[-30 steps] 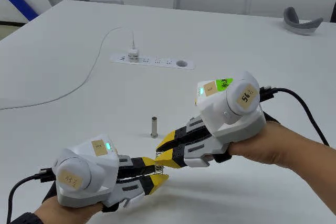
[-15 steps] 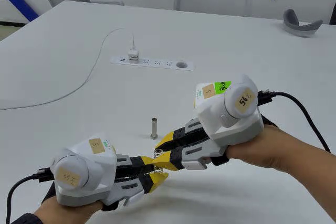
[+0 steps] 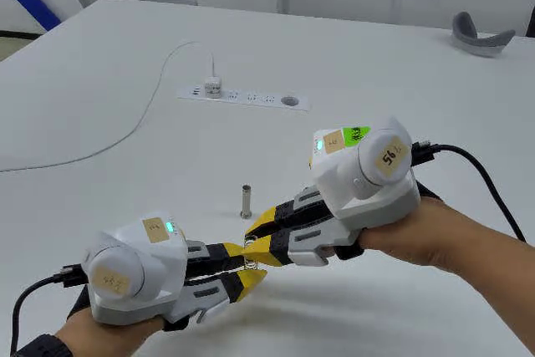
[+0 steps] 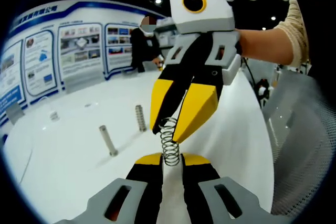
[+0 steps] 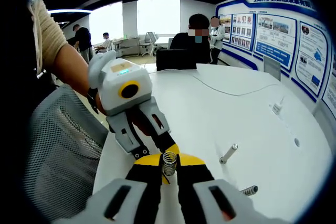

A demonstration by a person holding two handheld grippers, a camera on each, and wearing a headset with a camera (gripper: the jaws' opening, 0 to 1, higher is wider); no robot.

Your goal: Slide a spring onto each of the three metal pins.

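My left claw (image 4: pixel 169 161) is clamped on one end of the small coiled steel spring (image 4: pixel 169 139), held above the white desk (image 3: pixel 117 89). My right claw (image 5: pixel 169 163) meets it tip to tip, its yellow jaws narrowly parted around the spring's other end; whether they pinch it I cannot tell. A short upright metal pin (image 3: pixel 246 201) stands just beyond both claws.

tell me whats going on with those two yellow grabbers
A person holds a gripper in each hand over a white table. The left gripper and the right gripper both pinch one small spring, one at each end. A bare metal pin stands on the table nearby; the spring is not on it yet.
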